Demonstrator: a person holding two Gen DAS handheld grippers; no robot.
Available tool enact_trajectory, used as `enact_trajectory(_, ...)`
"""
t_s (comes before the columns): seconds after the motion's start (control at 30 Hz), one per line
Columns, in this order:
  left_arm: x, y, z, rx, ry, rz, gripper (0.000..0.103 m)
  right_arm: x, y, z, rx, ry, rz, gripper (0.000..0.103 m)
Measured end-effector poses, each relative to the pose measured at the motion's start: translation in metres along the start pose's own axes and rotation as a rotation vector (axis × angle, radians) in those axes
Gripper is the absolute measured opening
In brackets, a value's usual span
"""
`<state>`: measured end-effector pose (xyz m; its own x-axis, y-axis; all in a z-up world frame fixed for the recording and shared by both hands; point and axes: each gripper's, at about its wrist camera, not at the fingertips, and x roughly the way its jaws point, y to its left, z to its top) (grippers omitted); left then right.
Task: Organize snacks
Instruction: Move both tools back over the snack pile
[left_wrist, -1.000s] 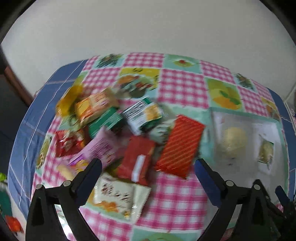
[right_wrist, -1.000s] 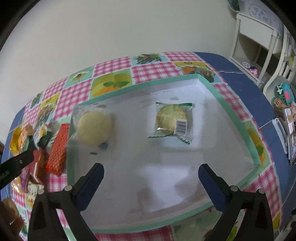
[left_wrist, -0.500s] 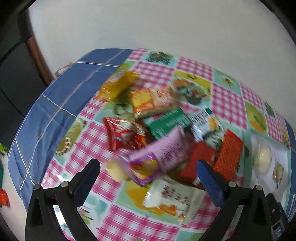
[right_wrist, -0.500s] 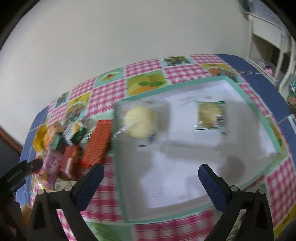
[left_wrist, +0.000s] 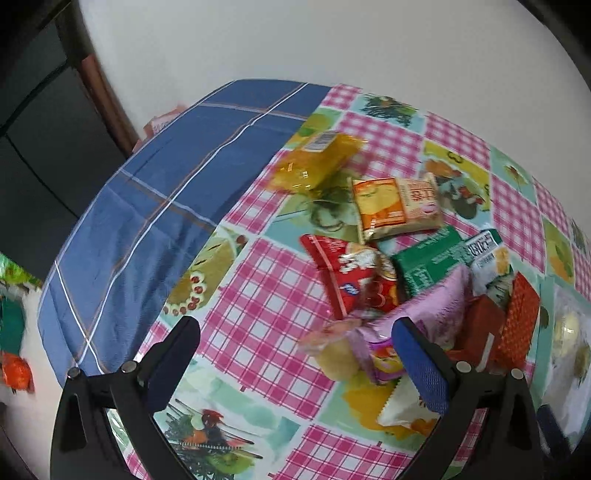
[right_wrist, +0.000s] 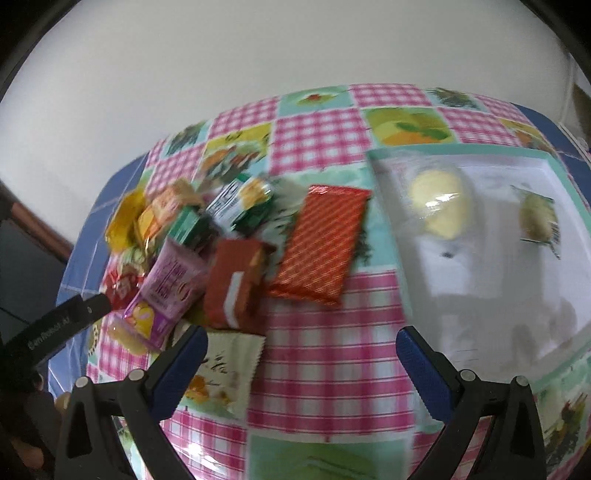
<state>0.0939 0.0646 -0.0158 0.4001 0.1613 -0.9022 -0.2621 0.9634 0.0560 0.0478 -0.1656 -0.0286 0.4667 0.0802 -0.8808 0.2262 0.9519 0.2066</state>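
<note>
Right gripper (right_wrist: 299, 363): jaws spread wide, empty, above the checked tablecloth (right_wrist: 332, 369). Snack pile (right_wrist: 192, 251) lies left; an orange-striped packet (right_wrist: 321, 240) lies beside the white tray (right_wrist: 491, 321), which holds two wrapped round snacks.

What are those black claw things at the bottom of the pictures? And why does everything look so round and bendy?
Those claws are grabbing tools, one held in each of a person's hands. A small camera sits on each tool and looks out along its two fingers, and its wide lens bends the picture. One picture comes from the left gripper, the other from the right gripper. Both are open and hold nothing. Below them is a table with a checked tablecloth and a pile of snacks: a striped red-orange packet, a pink packet, a red popcorn bag and a yellow packet. Beside the pile, a white tray holds two wrapped snacks, a round pale bun and a green-edged biscuit.
</note>
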Motion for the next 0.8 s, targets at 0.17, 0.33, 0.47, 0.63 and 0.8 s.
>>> enact_trajectory(0.17, 0.007, 0.015, 0.001, -0.049, 0.02, -0.05, 0.103, 0.015, 0.023, -0.007, -0.036, 0.032, -0.002, 0.103)
enact_trajectory(0.33, 0.018, 0.017, 0.002, -0.061, 0.069, -0.084, 0.103, 0.031, 0.047, -0.014, -0.098, 0.062, -0.007, 0.103)
enact_trajectory(0.47, 0.034, 0.013, -0.002, -0.068, 0.127, -0.094, 0.103, 0.039, 0.059, -0.021, -0.154, 0.076, -0.022, 0.103)
enact_trajectory(0.63, 0.044, 0.009, -0.002, -0.075, 0.146, -0.104, 0.102, 0.049, 0.063, -0.026, -0.188, 0.098, -0.045, 0.103)
enact_trajectory(0.8, 0.056, 0.024, 0.0, -0.155, 0.164, -0.06, 0.102, 0.053, 0.063, -0.025, -0.208, 0.098, -0.064, 0.103)
